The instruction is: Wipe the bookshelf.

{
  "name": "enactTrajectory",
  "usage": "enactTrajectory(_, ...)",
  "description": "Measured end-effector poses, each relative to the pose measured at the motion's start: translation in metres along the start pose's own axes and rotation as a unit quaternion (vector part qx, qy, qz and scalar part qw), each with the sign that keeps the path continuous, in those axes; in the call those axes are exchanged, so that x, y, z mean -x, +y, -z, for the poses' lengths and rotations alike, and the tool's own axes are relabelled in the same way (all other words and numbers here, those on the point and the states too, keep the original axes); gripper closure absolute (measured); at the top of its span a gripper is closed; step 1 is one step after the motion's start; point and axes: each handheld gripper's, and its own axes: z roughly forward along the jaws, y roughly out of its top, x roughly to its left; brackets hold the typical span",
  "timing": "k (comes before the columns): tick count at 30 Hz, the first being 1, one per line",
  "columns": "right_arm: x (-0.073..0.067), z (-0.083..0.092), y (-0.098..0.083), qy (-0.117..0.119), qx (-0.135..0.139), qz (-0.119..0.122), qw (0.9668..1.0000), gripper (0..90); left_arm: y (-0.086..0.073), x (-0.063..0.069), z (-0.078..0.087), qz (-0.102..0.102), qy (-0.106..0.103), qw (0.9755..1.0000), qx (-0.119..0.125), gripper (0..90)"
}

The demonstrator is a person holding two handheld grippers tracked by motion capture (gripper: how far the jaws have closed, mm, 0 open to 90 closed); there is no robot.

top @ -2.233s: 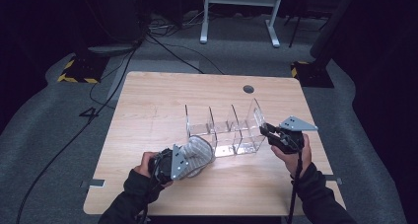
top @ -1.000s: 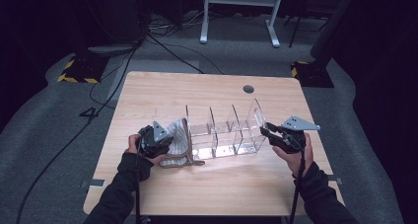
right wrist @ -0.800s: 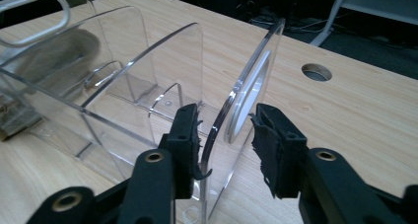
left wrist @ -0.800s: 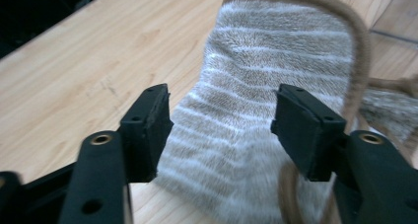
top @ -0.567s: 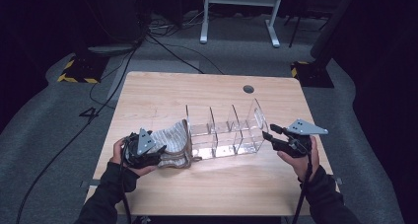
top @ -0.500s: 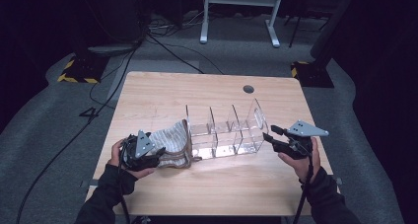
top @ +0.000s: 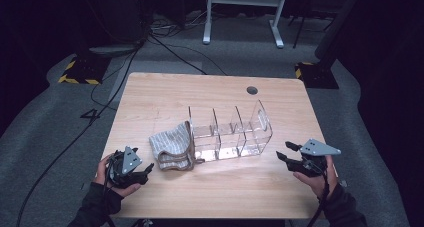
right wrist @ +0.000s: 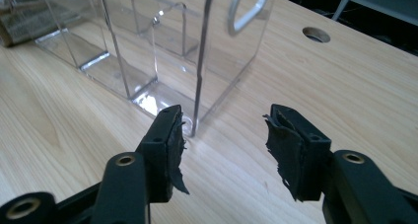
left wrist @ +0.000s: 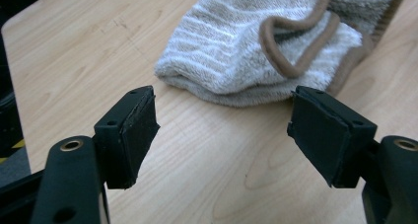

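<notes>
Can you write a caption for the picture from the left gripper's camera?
Open left gripper with nothing between its jaws, facing a folded striped grey towel that lies on the wooden table.

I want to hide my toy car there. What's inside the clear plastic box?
The clear plastic organizer has bare compartments. The striped towel leans against its left end, hiding that end's wall.

In the left gripper view the striped towel is cut off by the top edge. In the right gripper view the clear organizer is cropped at the top and left, and what lies behind its walls is blurred.
</notes>
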Motion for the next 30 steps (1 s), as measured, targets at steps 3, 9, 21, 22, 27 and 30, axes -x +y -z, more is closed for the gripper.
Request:
enactTrajectory(3,0.004,0.003,-0.011,-0.001,-0.009,0.002,1.0,46.3,-0.006,0.0,0.001,-0.006,0.001,0.9999,-0.011,26.4)
enactTrajectory(9,0.015,0.009,-0.033,-0.007,-0.024,-0.007,0.9997,43.3,-0.019,0.001,0.0,-0.009,-0.003,0.9997,-0.02,26.2)
enactTrajectory(21,0.042,0.025,-0.078,-0.019,-0.049,-0.05,0.9974,34.5,-0.048,-0.003,-0.011,0.002,-0.031,0.998,-0.054,25.1)
enactTrajectory(22,0.044,0.027,-0.082,-0.013,-0.049,-0.058,0.997,33.9,-0.05,-0.004,-0.012,0.008,-0.037,0.9978,-0.055,24.8)
enactTrajectory(27,0.047,0.033,-0.094,-0.015,-0.052,-0.075,0.9957,31.6,-0.056,-0.009,-0.012,0.038,-0.048,0.9973,-0.041,23.9)
enactTrajectory(30,0.05,0.037,-0.101,-0.018,-0.048,-0.092,0.9944,31.0,-0.059,-0.011,-0.016,0.061,-0.071,0.995,-0.035,23.0)
